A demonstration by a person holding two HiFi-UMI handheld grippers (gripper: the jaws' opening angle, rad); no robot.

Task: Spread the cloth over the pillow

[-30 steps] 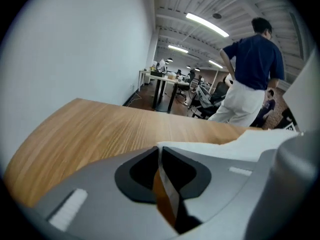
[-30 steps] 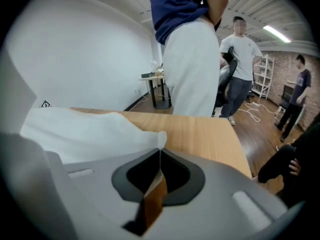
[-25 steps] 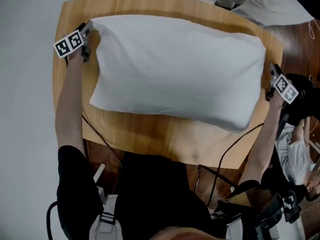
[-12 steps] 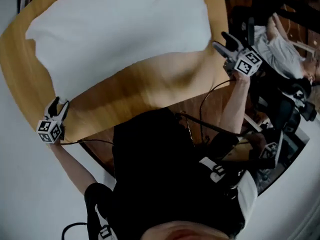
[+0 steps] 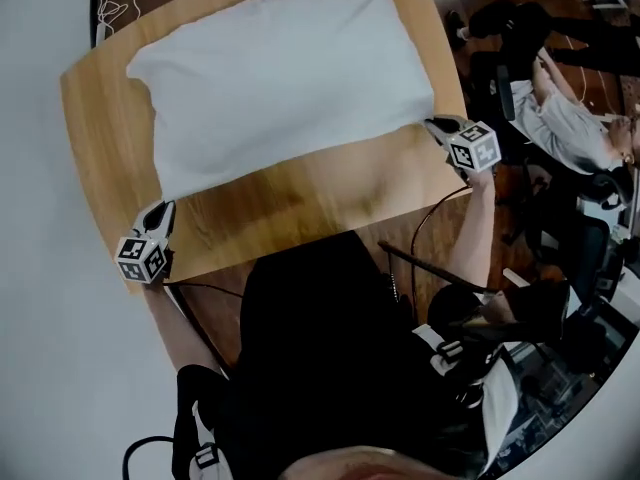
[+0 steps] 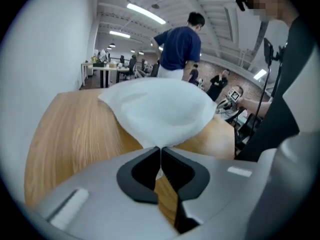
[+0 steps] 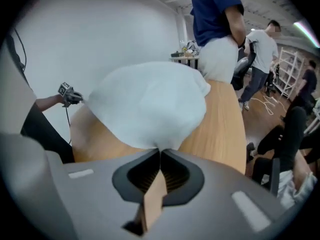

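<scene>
A white cloth [image 5: 280,78] lies over the pillow on the wooden table [image 5: 300,193]; I cannot tell the pillow apart from the cloth. My left gripper [image 5: 163,211] is at the cloth's near left corner. Its jaws have just been closing, and in the left gripper view the left gripper [image 6: 160,147] is shut with the cloth [image 6: 160,111] corner pinched at the tips. My right gripper [image 5: 432,123] is at the near right corner. Its jaws have just been closing too, and the right gripper [image 7: 159,149] pinches the cloth [image 7: 150,104] edge.
A person in a blue top [image 6: 177,49] stands beyond the table's far end. Another person [image 5: 570,118] sits among dark chairs to the right. A thin cable [image 5: 110,8] lies on the floor past the table's far left corner. Bare wood runs along the near edge.
Both grippers came from the pillow's far and side corners to its near corners. Half a second ago they stood open away from the cloth; now both are shut on its corners.
</scene>
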